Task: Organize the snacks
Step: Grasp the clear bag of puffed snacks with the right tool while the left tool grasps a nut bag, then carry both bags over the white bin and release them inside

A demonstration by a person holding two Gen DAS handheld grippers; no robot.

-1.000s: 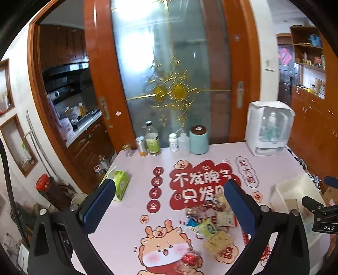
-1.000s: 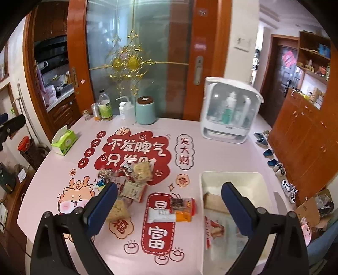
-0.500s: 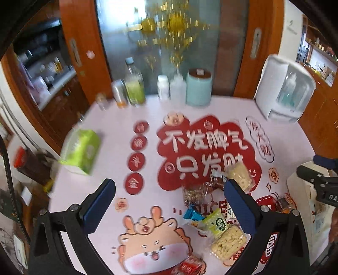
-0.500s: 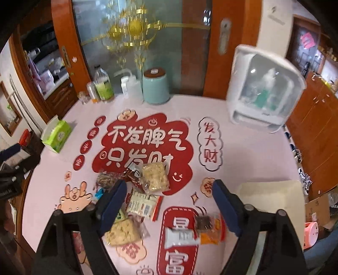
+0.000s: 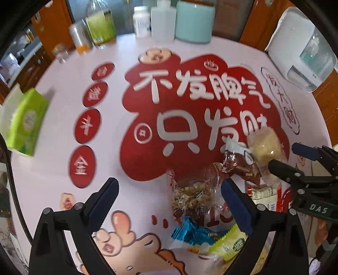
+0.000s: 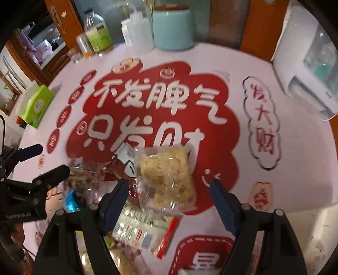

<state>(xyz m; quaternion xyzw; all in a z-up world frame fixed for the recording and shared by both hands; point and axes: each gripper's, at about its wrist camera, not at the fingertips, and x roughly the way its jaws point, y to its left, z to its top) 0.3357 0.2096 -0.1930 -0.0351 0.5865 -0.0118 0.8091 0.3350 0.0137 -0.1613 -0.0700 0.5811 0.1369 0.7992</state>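
Two grippers hang low over the snack pile, both tilted down at the table [image 6: 295, 148]. The right gripper [image 6: 169, 190] has its jaws spread wide with nothing between the pads, straddling the rice cake [image 6: 166, 175], a pale puffed slab in clear wrap. Its long axis runs away from the camera, leaning a little left at the far end, and it lies across the lower edge of the red print. Touching its left side is a brown pack [image 6: 109, 169]; under its near end sits a white pack [image 6: 145, 230] with a red edge, lying slantwise. The left gripper [image 5: 169, 203] is gaping too, holding nothing. Between and just beyond its fingers lies a nut bag [image 5: 192, 196], crumpled, clear wrap. Nearer the camera, a blue wrapper [image 5: 190, 232] and a lime pack [image 5: 230, 243] overlap, both slanting right. Out left stands a green tissue box [image 5: 25, 122]. At the back edge: a bottle [image 5: 101, 23], a teal canister [image 5: 194, 19]. Far right, a white appliance [image 5: 295, 46].
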